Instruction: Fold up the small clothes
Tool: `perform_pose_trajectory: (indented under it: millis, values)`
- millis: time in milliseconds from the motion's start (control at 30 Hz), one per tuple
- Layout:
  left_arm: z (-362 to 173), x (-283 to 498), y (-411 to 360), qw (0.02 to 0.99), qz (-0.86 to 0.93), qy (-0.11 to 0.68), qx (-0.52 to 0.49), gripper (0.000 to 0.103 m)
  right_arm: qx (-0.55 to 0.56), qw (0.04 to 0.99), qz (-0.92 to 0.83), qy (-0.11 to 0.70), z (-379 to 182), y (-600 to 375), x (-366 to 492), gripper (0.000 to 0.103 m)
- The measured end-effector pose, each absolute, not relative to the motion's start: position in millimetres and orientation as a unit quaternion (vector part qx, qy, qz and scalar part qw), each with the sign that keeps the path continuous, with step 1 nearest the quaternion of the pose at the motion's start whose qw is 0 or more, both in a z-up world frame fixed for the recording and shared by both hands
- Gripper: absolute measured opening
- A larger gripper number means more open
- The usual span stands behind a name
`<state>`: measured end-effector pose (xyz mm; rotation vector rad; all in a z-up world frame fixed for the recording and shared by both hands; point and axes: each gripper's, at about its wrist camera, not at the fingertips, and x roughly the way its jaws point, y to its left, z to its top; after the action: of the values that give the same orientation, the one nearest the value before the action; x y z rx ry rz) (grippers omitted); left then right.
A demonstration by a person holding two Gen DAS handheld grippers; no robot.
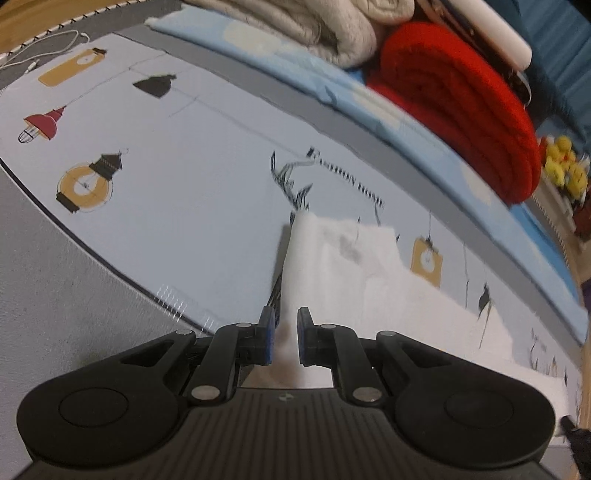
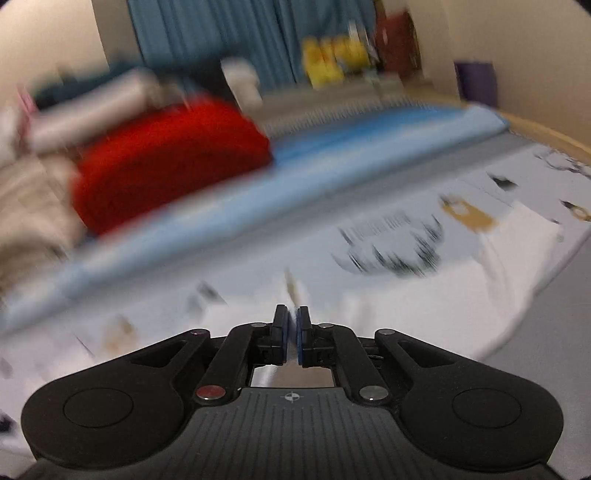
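item: my left claw [image 1: 283, 338], black jointed arms, blue pads, clenched on a pinch of the white garment [image 1: 354, 266]. soft, thin, matte cloth; it rises as a narrow ridge ahead of the pads and spreads flat to the right over the printed sheet [image 1: 177, 192].
item: my right claw [image 2: 291, 338], same build, pads nearly together, clenched on a thin edge of pale cloth; view badly blurred.
item: printed sheet, smooth pale grey-blue, with lamp and lantern motifs, beneath both claws.
item: red blanket [image 1: 465, 110], thick ribbed roll, far ahead and right of my left claw.
item: cream throw [image 1: 317, 26], fuzzy, folded, left of the red roll.
item: white cable [image 1: 44, 48], thin, looped, far ahead to the left.
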<state>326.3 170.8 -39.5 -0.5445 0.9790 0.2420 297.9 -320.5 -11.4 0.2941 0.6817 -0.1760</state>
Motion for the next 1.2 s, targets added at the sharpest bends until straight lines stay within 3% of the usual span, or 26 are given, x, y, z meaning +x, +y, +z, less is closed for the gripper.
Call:
perform_pose_trajectory:
  millis: [167,267,467,500,567,600,733,900,1200]
  values:
    - [-48.4,324.6,163.2,0.827,0.081,0.492,-0.261,0.014,0.170,0.920,-0.103,0.339,-15.2,-331.8,298.4,0.004]
    - [-55.5,325.6,156.9,0.820,0.078,0.518,-0.233,0.036,0.173,0.925,-0.087,0.328,-10.8,-327.5,297.5,0.004]
    - [-66.3,323.1,151.3,0.814,0.069,0.547,-0.185,0.038,0.188,0.917,-0.073,0.345,-13.9,-320.0,301.0,0.005]
    - [-68.7,322.8,150.6,0.813,0.069,0.552,-0.174,0.030,0.188,0.917,-0.071,0.346,-13.8,-318.8,301.4,0.005]
    - [-71.0,320.5,155.1,0.812,0.088,0.556,-0.155,0.005,0.188,0.916,-0.066,0.348,-14.0,-316.0,302.4,0.005]
    - [-70.3,318.7,158.7,0.814,0.105,0.553,-0.143,0.001,0.189,0.915,-0.062,0.351,-14.2,-314.7,302.8,0.005]
    - [-63.4,313.2,178.5,0.822,0.155,0.524,-0.162,0.000,0.192,0.901,-0.043,0.388,-23.6,-309.3,308.5,0.005]
    - [-48.7,315.9,167.9,0.845,0.072,0.480,-0.223,0.001,0.201,0.880,-0.054,0.426,-39.6,-306.7,313.4,0.005]
    - [-79.7,328.7,169.8,0.814,0.104,0.530,-0.212,0.002,0.215,0.871,-0.054,0.438,-44.9,-305.3,320.4,0.005]
